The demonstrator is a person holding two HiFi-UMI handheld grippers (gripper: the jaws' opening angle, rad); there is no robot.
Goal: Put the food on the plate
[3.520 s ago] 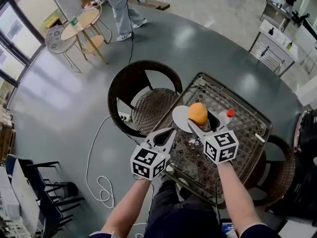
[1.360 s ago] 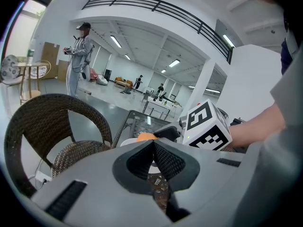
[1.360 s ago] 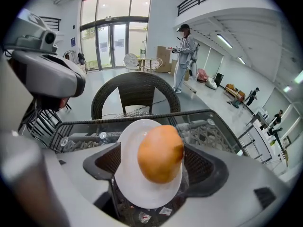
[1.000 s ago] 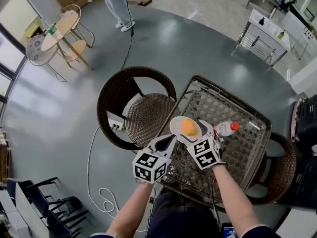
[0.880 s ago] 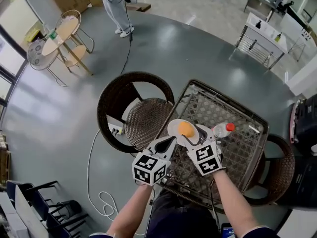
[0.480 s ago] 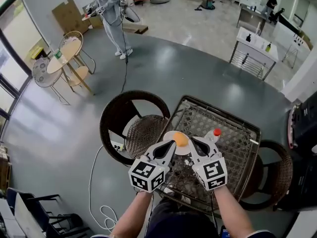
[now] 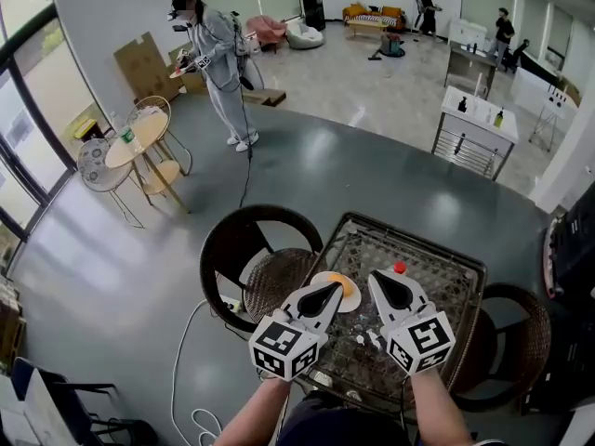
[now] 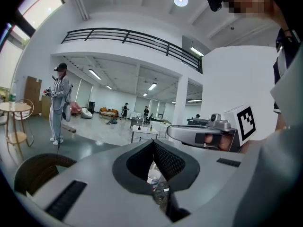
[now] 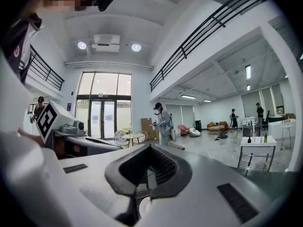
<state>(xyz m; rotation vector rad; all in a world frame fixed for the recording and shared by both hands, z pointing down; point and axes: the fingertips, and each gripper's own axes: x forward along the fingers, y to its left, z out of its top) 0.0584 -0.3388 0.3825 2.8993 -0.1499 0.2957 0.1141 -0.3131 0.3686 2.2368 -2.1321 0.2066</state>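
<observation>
A round orange food (image 7: 349,287) lies on the white plate (image 7: 354,299) at the near left of the wicker table (image 7: 446,286). Both grippers hover just short of the plate, over the table's near edge. My left gripper (image 7: 333,290) (image 8: 154,143) is shut and holds nothing; its tip covers the plate's left part. My right gripper (image 7: 377,279) (image 9: 150,148) is shut and empty, to the right of the plate. Below its jaws in the right gripper view, a bit of the plate's rim (image 9: 142,207) shows.
A bottle with a red cap (image 7: 400,268) stands on the table behind my right gripper; the bottle (image 8: 153,174) also shows under my left jaws. Wicker chairs stand at the left (image 7: 244,249) and right (image 7: 517,337). A person (image 7: 219,63) stands far off. A cable (image 7: 182,360) lies on the floor.
The right gripper set the orange food on the plate, let go, drew back and shut. Both grippers rose toward me, and the head view tilted up to show the room.
</observation>
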